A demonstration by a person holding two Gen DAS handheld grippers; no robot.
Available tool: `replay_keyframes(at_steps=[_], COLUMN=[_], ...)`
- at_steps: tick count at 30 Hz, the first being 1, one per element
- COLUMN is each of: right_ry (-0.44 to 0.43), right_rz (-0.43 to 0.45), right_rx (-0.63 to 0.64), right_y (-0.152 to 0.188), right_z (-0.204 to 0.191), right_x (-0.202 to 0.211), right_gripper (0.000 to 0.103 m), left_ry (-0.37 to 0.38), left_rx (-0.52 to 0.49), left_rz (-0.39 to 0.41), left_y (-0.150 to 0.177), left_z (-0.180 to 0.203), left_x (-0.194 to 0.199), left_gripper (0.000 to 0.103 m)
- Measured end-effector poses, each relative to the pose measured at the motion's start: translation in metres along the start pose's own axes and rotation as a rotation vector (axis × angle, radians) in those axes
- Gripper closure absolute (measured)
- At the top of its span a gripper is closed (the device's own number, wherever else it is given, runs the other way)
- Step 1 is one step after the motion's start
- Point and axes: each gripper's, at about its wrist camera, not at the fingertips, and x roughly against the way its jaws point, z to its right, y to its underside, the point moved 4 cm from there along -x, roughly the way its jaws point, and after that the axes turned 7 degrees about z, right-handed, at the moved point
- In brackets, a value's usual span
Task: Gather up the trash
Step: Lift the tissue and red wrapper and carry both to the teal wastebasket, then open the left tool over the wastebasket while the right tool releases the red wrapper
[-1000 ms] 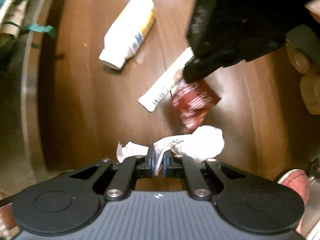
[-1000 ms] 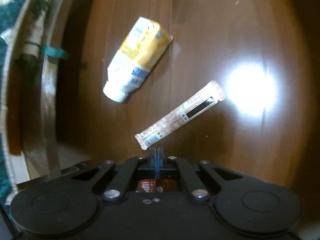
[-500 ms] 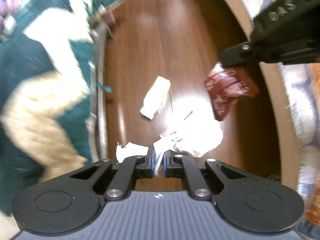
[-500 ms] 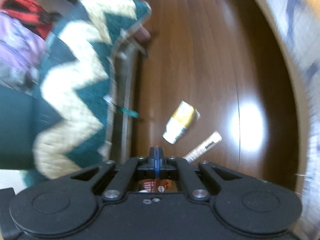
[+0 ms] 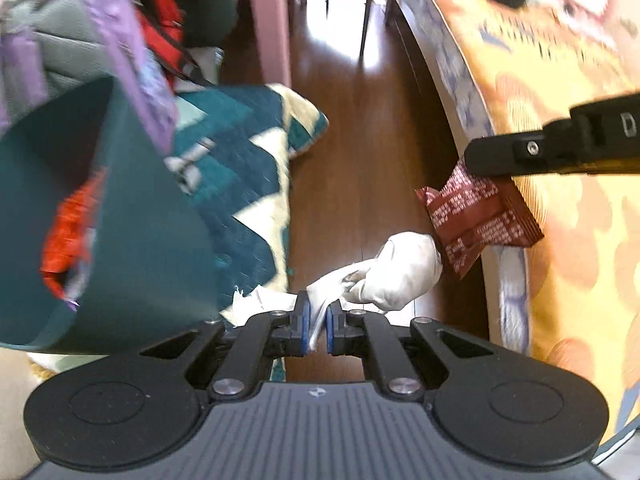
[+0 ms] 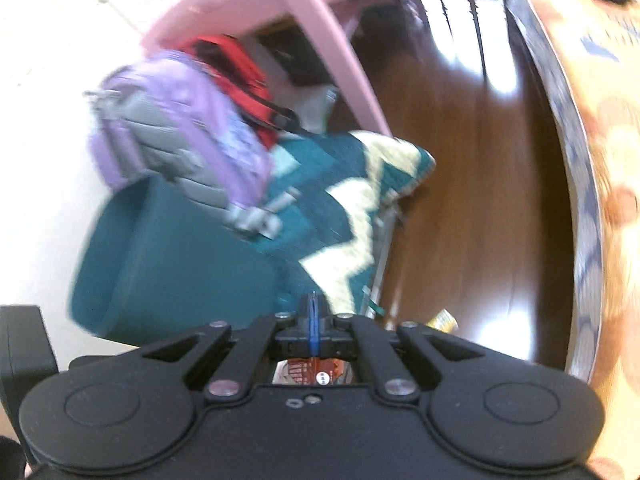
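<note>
Both claws have come up well away from the floor since the earlier frames, where the trash lay close beneath them, and the room has opened out around a dark teal bin (image 5: 120, 216), which serves here as the landmark; it stands at the far left of the left wrist view, seemingly with something red and crumpled inside, though blur makes that uncertain; just right of the bin lies a teal and cream zigzag blanket (image 5: 248, 184); further right, the left claw (image 5: 318, 328) is clenched on a crumpled white tissue (image 5: 396, 276), which hangs over the wooden floor (image 5: 360, 160); right again, well off from the bin, a dark red wrapper (image 5: 476, 216) dangles from the right claw (image 6: 314, 320), whose pads are pinched tight on it; a yellow carton (image 6: 444, 318) lies on the floor, on the far side of the blanket from the bin, uncollected; as I judge it, two pieces are picked up but not yet dropped, so the carry to the bin and release remain, then at least the carton.
</note>
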Motion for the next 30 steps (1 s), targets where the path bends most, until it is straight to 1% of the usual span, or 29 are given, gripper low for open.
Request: replay_keyframes(at_steps=[2,4,6,11,13,15,18,20,23,25,27,30], right_ry=[-0.014,-0.033,-0.049,-0.091,-0.109,-0.121,-0.134,-0.123,-0.115,-0.108,-0.096,-0.069], right_rz=[0.022,0.038,0.05,0.05,0.043,0.036,0.005,-0.016,-0.058,-0.083,-0.108,-0.137], right_rx=[0.025,0.044,0.068,0.125,0.136,0.163,0.209,0.245,0.265,0.269,0.282,0.321], right_y=[-0.015,-0.027,-0.04,-0.062,-0.068,-0.072,-0.071,-0.066,-0.058,-0.051,-0.043,-0.03], right_z=[-0.028,-0.053,-0.077,-0.133,-0.153,-0.175,-0.202,-0.216,-0.229,-0.235,-0.24,-0.245], right_x=[0.014,0.02,0.022,0.011,-0.003,-0.012,-0.034,-0.05,-0.075,-0.092,-0.105,-0.12], right_gripper=[0.103,0.103,0.103,0.103,0.103,0.103,0.103,0.103,0.103,0.103,0.103,0.103], left_ry=[-0.009,-0.011,-0.03,-0.083,-0.11,-0.147,-0.176,-0.18,-0.179,-0.184,-0.173,-0.188], left_rx=[0.032,0.074,0.104,0.177,0.196,0.21,0.244,0.267,0.289,0.28,0.267,0.191], left_rz=[0.019,0.03,0.044,0.077,0.078,0.068,0.032,0.005,-0.044,-0.068,-0.096,-0.135], left_y=[-0.011,-0.021,-0.031,-0.048,-0.053,-0.057,-0.062,-0.065,-0.068,-0.07,-0.07,-0.068], left_z=[-0.019,-0.04,-0.062,-0.12,-0.145,-0.17,-0.204,-0.224,-0.247,-0.255,-0.258,-0.252], left_x=[0.019,0.034,0.048,0.076,0.082,0.079,0.07,0.058,0.038,0.025,0.013,-0.006], left_gripper=[0.096,0.096,0.096,0.096,0.096,0.096,0.096,0.096,0.096,0.096,0.095,0.095])
